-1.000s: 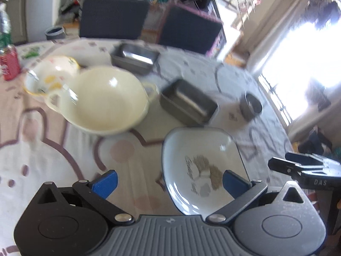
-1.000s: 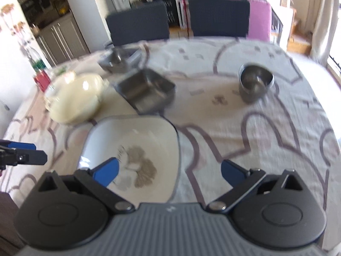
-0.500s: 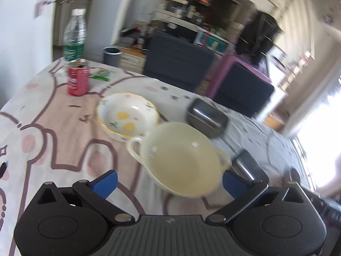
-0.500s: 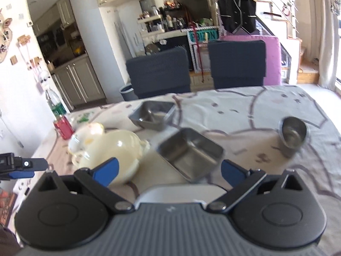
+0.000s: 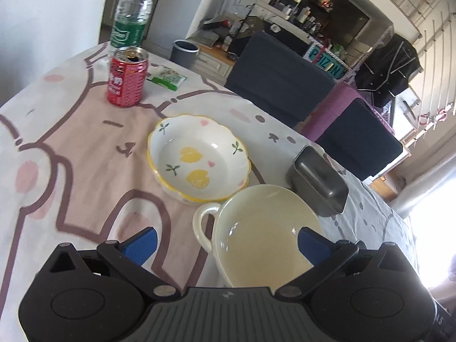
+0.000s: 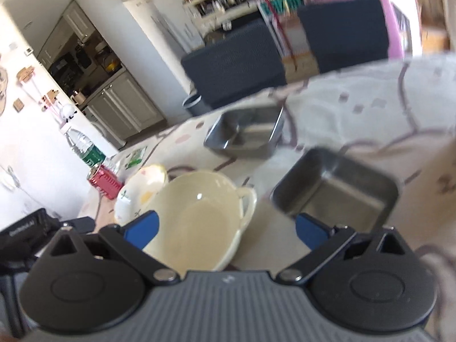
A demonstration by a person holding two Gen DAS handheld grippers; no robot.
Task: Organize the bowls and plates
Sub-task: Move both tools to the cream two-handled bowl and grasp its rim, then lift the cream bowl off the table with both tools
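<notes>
1. Your left gripper stands wide and empty, just above the near rim of the cream two-handled bowl. Your right gripper is likewise spread wide, holding nothing.
2. The cream bowl sits nearest on the printed tablecloth. It looks like glazed ceramic: stiff, smooth, probably slippery and fairly heavy, and it would chip if dropped. The loop handle or the rim beside it seems the surest hold.
3. Touching or just behind it sits the scalloped lemon-print bowl, glossy and yellow-edged; take it by the rim.
4. To the right, a square steel tray is light, rigid and thin-walled; a second steel tray lies farther back.
5. Farthest left stand a red can and a water bottle.
</notes>
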